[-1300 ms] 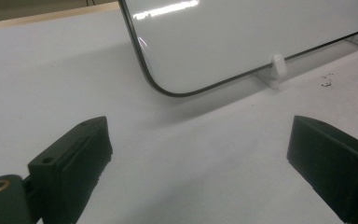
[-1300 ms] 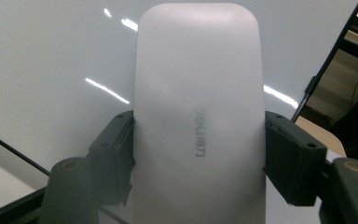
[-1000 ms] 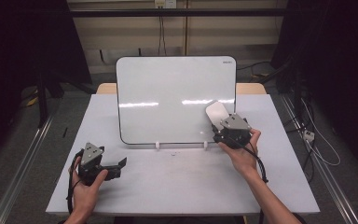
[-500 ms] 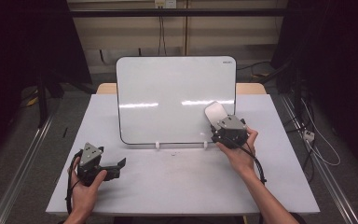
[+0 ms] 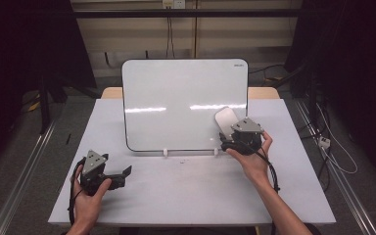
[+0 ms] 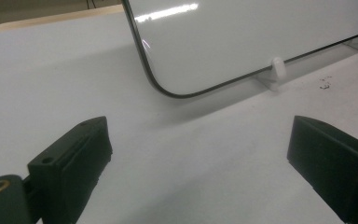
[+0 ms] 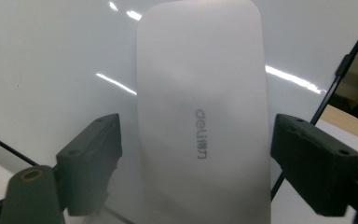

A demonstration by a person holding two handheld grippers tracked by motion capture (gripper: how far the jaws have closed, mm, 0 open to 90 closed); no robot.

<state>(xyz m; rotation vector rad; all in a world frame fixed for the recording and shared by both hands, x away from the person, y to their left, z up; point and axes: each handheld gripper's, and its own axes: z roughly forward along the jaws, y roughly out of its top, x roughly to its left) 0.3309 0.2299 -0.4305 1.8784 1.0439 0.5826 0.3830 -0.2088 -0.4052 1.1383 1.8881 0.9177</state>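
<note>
The right tool [image 5: 231, 131] presses a white board eraser [image 7: 200, 116] against the whiteboard [image 5: 176, 98] at its 5 o'clock corner; whether its jaws clench the eraser I cannot tell. The board looks clean, so wiping seems nearly done. The left tool [image 5: 120, 176] rests released on the bench [image 5: 186, 196].

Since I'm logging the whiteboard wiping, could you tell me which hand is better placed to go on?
Probably the right. The right gripper has the white eraser between its jaws at the whiteboard; whether they clamp it is unclear. The left gripper sits open, low on the table.
</note>
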